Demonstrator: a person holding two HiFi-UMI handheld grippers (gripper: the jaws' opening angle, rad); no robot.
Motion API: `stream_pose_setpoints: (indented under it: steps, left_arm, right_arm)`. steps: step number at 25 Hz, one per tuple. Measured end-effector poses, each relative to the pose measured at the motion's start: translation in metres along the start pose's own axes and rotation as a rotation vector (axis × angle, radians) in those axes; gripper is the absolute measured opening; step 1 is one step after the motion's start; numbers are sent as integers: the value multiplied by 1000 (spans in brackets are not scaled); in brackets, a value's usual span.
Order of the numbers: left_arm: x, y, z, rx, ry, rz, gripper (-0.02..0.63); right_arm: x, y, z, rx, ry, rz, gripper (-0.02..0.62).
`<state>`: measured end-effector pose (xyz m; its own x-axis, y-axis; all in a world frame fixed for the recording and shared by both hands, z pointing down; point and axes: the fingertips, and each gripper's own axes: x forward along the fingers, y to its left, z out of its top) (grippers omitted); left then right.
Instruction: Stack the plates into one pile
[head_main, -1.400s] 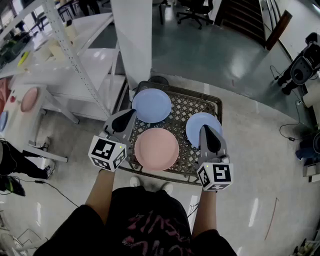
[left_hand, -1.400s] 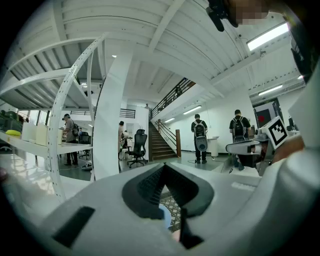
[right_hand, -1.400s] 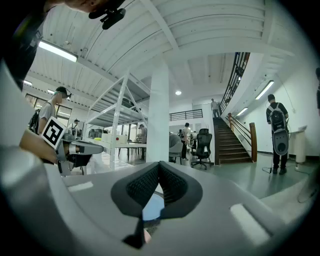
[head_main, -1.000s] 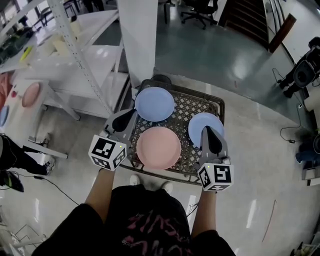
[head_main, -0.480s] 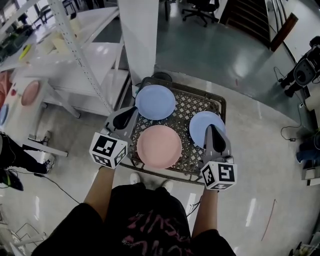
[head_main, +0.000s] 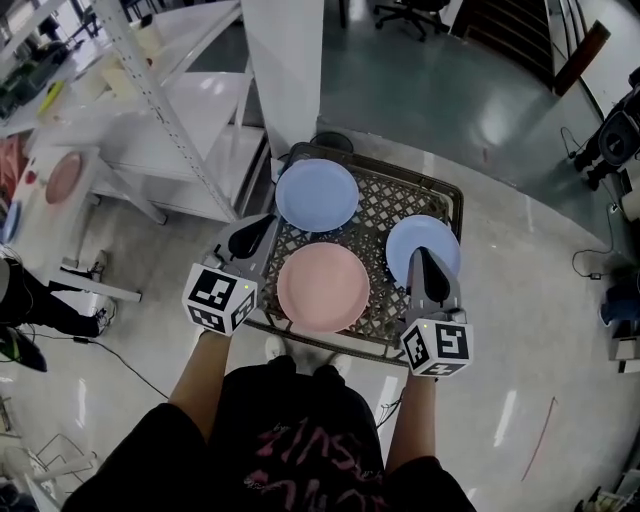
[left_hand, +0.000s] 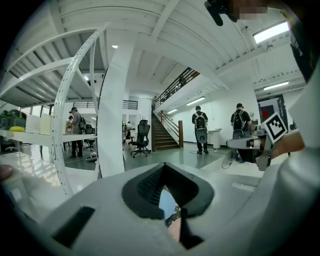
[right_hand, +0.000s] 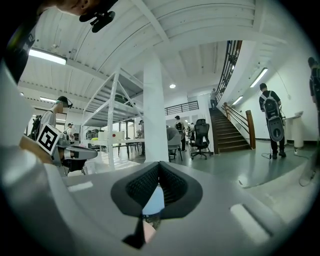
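Three plates lying apart, unstacked, on metal lattice table (head_main: 388, 215):
- blue plate (head_main: 317, 195) at far side
- pink plate (head_main: 323, 287) at near side
- second blue plate (head_main: 428, 236) at right, partly covered by right gripper (head_main: 422, 254)

Left gripper (head_main: 264, 222) held over table's left edge, just beside pink plate. Both jaw pairs pressed together, nothing pinched. Right gripper probably above its plate; contact not discernible.

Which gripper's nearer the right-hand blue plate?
Right. The right gripper overlaps the near edge of the right-hand blue plate; the left gripper is left of the pink plate, across the basket.
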<state>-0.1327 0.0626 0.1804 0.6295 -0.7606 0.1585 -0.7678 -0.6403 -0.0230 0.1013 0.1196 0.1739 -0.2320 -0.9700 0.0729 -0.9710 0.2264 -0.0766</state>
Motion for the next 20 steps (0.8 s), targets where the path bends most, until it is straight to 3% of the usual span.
stream_pose_setpoints:
  steps: [11, 20]
  left_arm:
    - [5, -14, -11, 1, 43, 75, 0]
    - [6, -16, -55, -42, 126, 74, 0]
  right_arm:
    - [6, -14, -19, 32, 30, 84, 8]
    - [15, -16, -58, 58, 131, 89, 8]
